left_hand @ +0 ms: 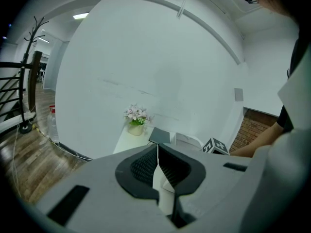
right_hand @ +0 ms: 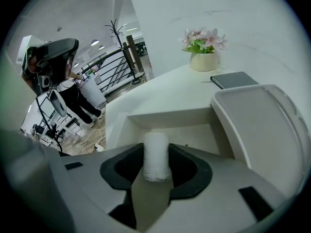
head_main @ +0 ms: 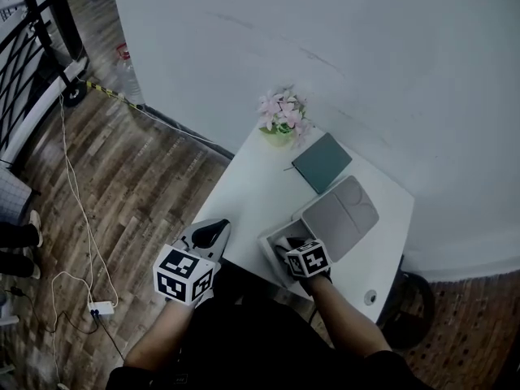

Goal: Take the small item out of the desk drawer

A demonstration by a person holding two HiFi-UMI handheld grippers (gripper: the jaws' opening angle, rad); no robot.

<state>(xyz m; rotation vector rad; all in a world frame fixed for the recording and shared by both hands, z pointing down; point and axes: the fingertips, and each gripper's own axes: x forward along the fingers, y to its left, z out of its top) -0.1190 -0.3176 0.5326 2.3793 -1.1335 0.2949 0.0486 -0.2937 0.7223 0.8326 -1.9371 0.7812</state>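
Drawer (right_hand: 194,135) open, right tool (right_hand: 156,160) gripping white roll (right_hand: 156,149) seen only in its own view, left tool (left_hand: 157,152) closed.

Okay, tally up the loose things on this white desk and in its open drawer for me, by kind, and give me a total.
Flower pot: 1
Dark notebook: 1
Grey pad: 1
White roll in the drawer: 1
Total: 4
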